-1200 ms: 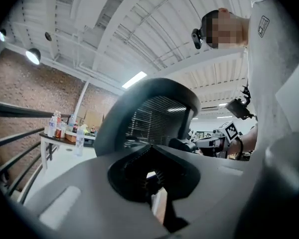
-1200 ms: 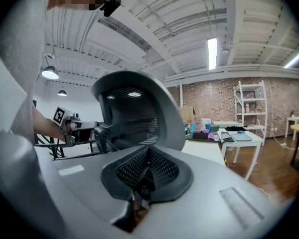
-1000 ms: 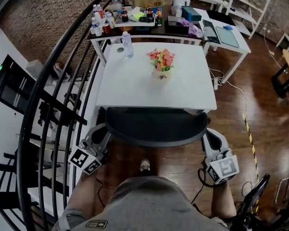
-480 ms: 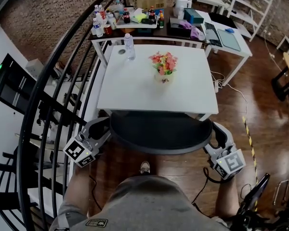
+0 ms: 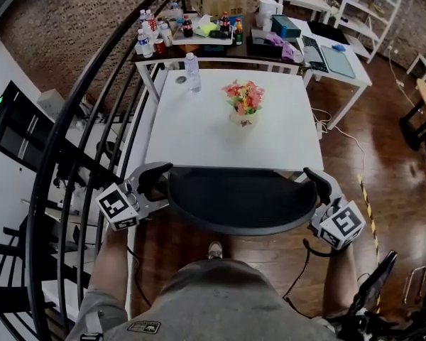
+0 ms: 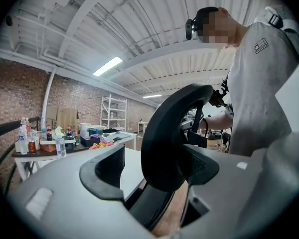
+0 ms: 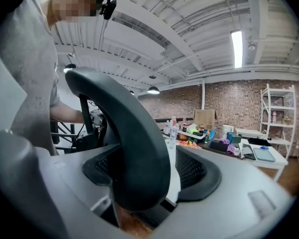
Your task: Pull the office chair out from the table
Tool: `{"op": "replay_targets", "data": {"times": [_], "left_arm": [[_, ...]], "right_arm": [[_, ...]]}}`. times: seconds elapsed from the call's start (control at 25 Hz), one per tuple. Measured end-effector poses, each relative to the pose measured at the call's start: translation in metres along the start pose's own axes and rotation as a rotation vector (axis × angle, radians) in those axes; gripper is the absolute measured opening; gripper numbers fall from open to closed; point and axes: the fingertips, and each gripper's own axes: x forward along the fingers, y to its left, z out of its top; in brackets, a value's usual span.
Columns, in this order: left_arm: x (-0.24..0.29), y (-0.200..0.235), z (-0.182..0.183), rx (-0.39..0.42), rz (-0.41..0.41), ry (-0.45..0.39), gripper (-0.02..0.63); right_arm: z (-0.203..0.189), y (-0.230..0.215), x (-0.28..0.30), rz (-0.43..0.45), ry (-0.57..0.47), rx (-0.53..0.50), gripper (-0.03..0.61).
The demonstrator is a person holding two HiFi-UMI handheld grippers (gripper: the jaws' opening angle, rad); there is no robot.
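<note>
**Jaws opening around the chair back**

My left gripper [image 5: 158,185] and right gripper [image 5: 319,189] sit at the two ends of the office chair's [image 5: 238,201] curved back. The jaws of both are opening. The back's rim stands between them, not clamped. The chair is right in front of me, its back just at the near edge of the white bench [image 5: 199,130].

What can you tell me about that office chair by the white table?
Only the chair's curved backrest shows: dark mesh inside a black, plastic-looking rim, upright, right at the table's near edge. The seat is hidden beneath it. Each end of the rim stands between a gripper's opening jaws, the left gripper at one end and the right gripper at the other.
</note>
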Motion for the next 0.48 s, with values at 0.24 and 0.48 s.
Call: {"op": "replay_targets", "data": {"times": [0.24, 0.48], "left_arm": [[0.034, -0.014, 0.006, 0.036, -0.165, 0.015, 0.305], [0.053, -0.031, 0.014, 0.05, -0.254, -0.003, 0.175]], "right_arm": [[0.003, 0.016, 0.018, 0.106, 0.022, -0.04, 0.327], [0.003, 0.024, 0.026, 0.133, 0.036, -0.044, 0.322]]}}
